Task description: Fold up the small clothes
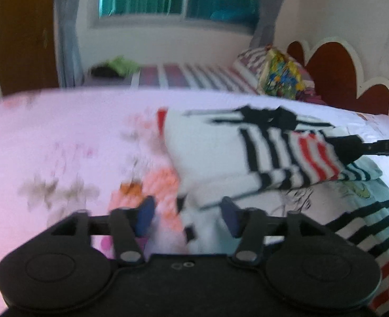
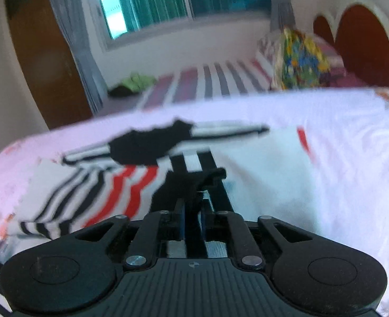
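Note:
A small white garment (image 1: pixel 210 148) with black and red stripes and a black collar lies on the pink floral bedsheet (image 1: pixel 62 137). My left gripper (image 1: pixel 187 218) is open, its blue pads apart just above the garment's near edge. My right gripper (image 2: pixel 193 219) is shut on a striped fold of the garment (image 2: pixel 131 185) and holds it lifted over the white body. The right gripper also shows at the right edge of the left wrist view (image 1: pixel 352 146), clamped on the red-striped part.
A second striped piece (image 1: pixel 374 227) lies at the right near my left gripper. Beyond the bed are a striped mattress (image 1: pixel 194 76), a colourful pillow (image 1: pixel 281 76), a red scalloped headboard (image 1: pixel 337 71), a window and a brown door.

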`<state>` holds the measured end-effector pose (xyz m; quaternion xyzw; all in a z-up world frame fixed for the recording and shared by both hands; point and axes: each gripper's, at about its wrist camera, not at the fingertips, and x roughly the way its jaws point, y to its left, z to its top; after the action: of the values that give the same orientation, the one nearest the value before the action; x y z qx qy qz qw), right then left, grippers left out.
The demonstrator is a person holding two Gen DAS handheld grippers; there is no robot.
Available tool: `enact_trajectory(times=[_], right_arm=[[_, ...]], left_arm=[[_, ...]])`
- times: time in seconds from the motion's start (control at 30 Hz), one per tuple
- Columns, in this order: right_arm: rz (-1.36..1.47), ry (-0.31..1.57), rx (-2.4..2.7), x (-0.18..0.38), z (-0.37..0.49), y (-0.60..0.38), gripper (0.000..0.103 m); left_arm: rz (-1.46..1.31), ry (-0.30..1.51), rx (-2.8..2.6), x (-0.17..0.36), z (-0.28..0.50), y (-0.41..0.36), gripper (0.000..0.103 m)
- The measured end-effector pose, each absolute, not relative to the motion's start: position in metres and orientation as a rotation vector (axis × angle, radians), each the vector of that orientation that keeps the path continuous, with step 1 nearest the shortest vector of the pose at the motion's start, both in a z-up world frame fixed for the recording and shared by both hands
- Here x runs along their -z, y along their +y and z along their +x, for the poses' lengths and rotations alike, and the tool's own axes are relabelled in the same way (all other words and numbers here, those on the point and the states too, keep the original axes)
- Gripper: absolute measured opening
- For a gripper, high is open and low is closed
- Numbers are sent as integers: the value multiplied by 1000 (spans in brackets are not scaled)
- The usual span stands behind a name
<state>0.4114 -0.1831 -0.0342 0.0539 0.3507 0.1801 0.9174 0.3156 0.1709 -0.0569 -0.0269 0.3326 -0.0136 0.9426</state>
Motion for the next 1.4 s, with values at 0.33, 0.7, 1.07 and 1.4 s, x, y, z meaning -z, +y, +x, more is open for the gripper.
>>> enact_trajectory(times=[0.33, 0.7, 1.07, 1.4], right_arm=[[9, 779, -209, 65, 424, -174, 20], [38, 783, -322, 73, 435, -148, 19], [108, 808, -443, 76, 491, -98, 19], [126, 732, -586, 54, 489, -74, 20]], left_arm=[[8, 756, 88, 92, 383, 121, 55], [-43, 725, 113, 101, 420, 102, 67], [-47, 742, 5, 100, 506, 145, 69], [-42, 705, -3, 80, 491, 134, 64]])
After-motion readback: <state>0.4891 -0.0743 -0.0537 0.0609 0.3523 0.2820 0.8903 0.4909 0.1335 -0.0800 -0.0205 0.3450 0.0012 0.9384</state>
